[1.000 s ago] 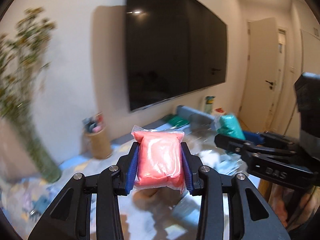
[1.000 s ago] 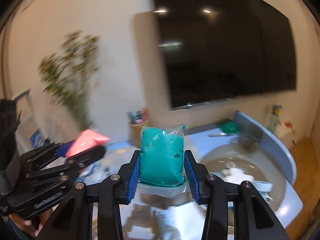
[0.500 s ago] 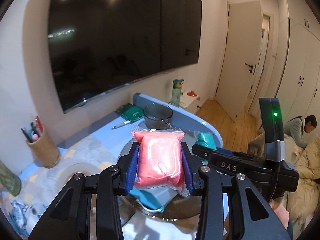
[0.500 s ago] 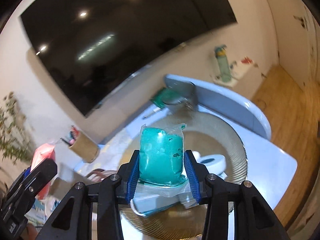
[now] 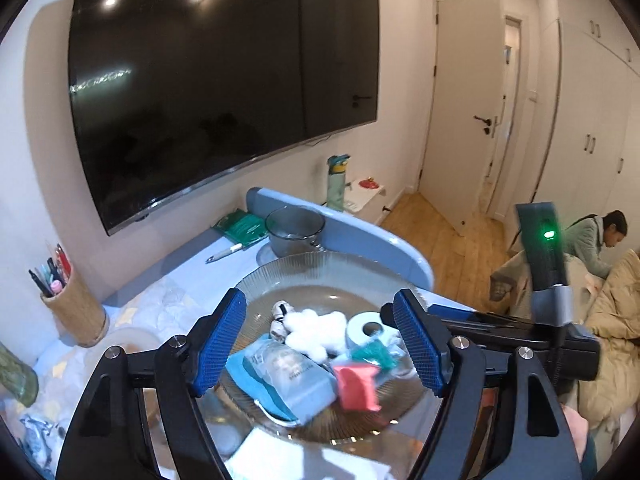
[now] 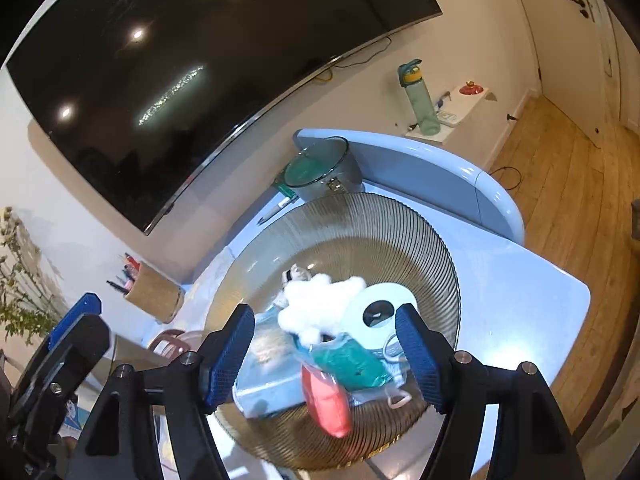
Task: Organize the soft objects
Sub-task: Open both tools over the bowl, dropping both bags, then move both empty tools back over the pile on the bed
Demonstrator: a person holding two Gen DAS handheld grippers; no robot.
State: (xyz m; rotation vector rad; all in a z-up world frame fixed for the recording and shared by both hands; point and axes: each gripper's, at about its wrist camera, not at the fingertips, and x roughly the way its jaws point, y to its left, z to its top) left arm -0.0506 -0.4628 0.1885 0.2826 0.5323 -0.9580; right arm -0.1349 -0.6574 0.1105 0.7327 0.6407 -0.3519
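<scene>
The big ribbed glass bowl (image 6: 420,232) sat on the blue desk (image 6: 552,320), close to the desk's front edge. Inside the bowl, the pink soft pack (image 6: 326,404) lay near the front rim, blurry, and the green soft pack (image 6: 352,364) lay right beside it, touching it. Behind them in the bowl were a white fluffy toy (image 6: 316,304), a paper roll (image 6: 380,308) and a pale blue packet (image 5: 292,376). The left tool (image 5: 320,340) hung over the bowl with its jaws opening wide, and nothing was pressed between them. The right tool (image 6: 324,352) hung over the bowl too, jaws opening, pads off the packs. The back half of the bowl was bare. A grey pot (image 6: 324,172) stood just behind the bowl, and a pen cup (image 5: 76,312) stood well off to the bowl's left.
</scene>
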